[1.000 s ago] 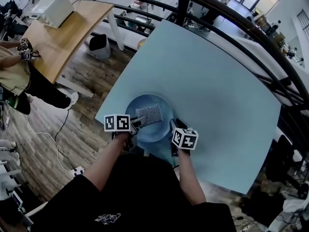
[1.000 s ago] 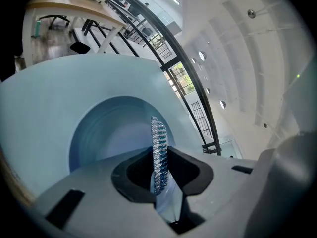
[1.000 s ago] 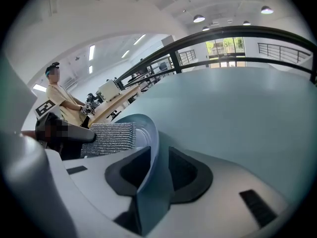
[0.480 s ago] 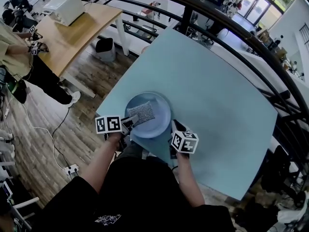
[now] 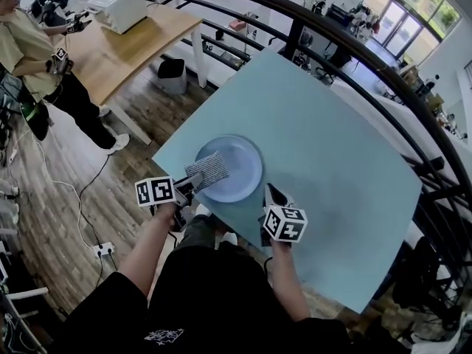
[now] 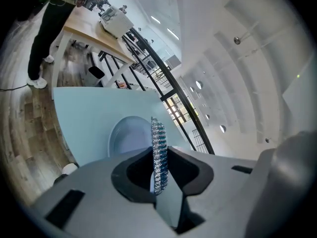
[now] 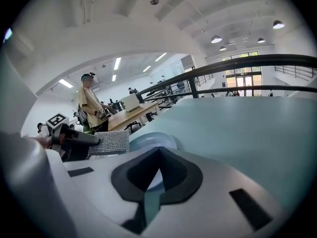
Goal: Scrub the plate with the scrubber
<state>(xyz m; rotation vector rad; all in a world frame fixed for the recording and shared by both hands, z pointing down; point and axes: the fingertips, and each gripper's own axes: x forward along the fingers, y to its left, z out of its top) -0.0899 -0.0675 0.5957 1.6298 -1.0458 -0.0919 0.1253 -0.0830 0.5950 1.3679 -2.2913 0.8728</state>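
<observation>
A pale blue plate (image 5: 236, 167) lies on the light blue table (image 5: 332, 153) close to its near edge. My left gripper (image 5: 193, 181) is shut on a grey mesh scrubber (image 5: 209, 169), held above the plate's left rim. In the left gripper view the scrubber (image 6: 158, 148) stands edge-on between the jaws, with the plate (image 6: 128, 135) beyond. My right gripper (image 5: 271, 192) hangs to the right of the plate, apart from it. Its jaws have just been closing and now stand shut with nothing between them (image 7: 157, 150). The right gripper view shows the plate (image 7: 154, 139) and the scrubber (image 7: 110, 143) ahead.
The table's near corner and wooden floor (image 5: 110, 190) lie to the left. A black railing (image 5: 346, 46) curves behind the table. A wooden desk (image 5: 125, 43) stands at the upper left with a person (image 5: 37, 57) beside it.
The left gripper has lifted the scrubber from the plate's middle out to its left rim. The right gripper has drawn back from the plate's edge and risen, and its jaws have shut.
</observation>
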